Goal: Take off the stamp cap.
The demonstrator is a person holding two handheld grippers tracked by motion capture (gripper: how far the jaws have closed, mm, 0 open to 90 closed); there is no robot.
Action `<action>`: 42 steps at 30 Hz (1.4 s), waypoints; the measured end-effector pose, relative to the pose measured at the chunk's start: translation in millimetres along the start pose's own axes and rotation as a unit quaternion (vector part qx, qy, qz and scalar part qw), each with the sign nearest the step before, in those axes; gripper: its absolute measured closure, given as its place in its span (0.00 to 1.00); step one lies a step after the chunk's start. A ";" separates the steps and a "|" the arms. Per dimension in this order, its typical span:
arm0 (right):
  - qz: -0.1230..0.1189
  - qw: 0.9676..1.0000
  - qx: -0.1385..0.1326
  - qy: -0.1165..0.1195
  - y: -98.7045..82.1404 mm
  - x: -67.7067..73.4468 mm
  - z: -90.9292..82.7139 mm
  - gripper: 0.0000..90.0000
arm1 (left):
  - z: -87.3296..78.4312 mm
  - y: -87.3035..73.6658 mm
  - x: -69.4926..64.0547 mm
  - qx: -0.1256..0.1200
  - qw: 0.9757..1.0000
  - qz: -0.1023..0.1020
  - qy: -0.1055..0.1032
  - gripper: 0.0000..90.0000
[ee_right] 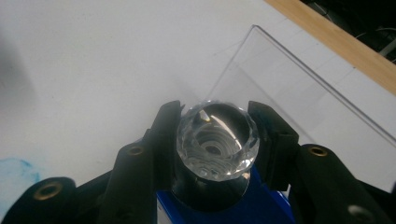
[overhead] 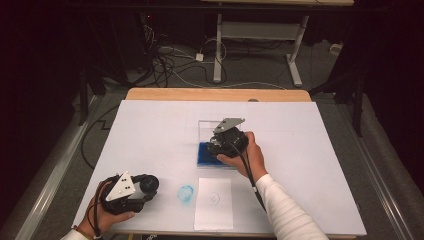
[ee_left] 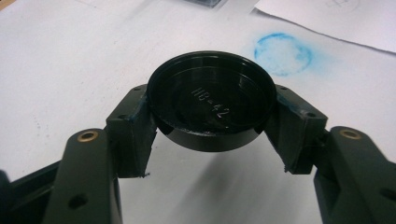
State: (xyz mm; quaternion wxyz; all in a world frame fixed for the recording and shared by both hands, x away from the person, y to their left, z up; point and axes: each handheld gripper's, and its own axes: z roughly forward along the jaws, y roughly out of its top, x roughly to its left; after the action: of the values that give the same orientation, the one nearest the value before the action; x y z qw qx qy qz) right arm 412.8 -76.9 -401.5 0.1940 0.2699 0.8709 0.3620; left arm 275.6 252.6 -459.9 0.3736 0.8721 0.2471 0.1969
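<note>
White table (overhead: 150,130); left tongs (ee_left: 210,140) clamp black cap (ee_left: 210,105); right tongs (ee_right: 215,140) grip faceted, probably glass, stamp (ee_right: 217,140).

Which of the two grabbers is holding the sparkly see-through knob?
The right gripper, over the blue pad. It clamps the faceted clear knob; the left gripper holds a black cap.

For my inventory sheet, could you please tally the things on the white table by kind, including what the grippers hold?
Round black plastic cap, held in the left gripper: 1
Stamp with faceted clear crystal knob, held in the right gripper: 1
Clear plastic box with blue ink pad: 1
White paper sheet: 1
Blue round ink print on the table: 1
Total: 5
</note>
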 end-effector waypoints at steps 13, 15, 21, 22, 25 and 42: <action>0.003 0.999 0.030 0.013 0.0 8.9 31.2 0.63 | 1.6 1.6 -0.4 0.000 1.000 0.002 -0.004 0.40; 0.003 1.000 0.028 0.012 -0.2 7.8 32.7 0.63 | 1.6 1.9 -0.5 0.000 1.000 0.003 -0.005 0.40; 0.001 1.000 0.028 0.008 0.6 8.3 34.2 0.63 | 3.1 2.4 -1.2 0.001 1.000 0.004 -0.007 0.40; -0.003 1.000 0.028 0.009 0.6 8.6 34.2 0.63 | 3.2 2.4 -1.3 0.001 1.000 0.003 -0.008 0.40; 0.005 1.000 0.028 0.008 -2.5 7.2 33.6 0.63 | 3.3 2.2 -1.5 0.004 1.000 0.006 -0.010 0.40; 0.015 1.000 0.015 0.002 -8.7 6.4 35.1 0.63 | 3.9 2.3 -3.2 0.007 1.000 0.006 -0.012 0.40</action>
State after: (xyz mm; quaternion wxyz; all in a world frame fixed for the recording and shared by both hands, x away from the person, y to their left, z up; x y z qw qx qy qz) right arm 423.7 -59.7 -432.1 0.1829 0.2849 0.8723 0.3527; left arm 275.8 247.1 -461.2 0.3696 0.8785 0.2382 0.1868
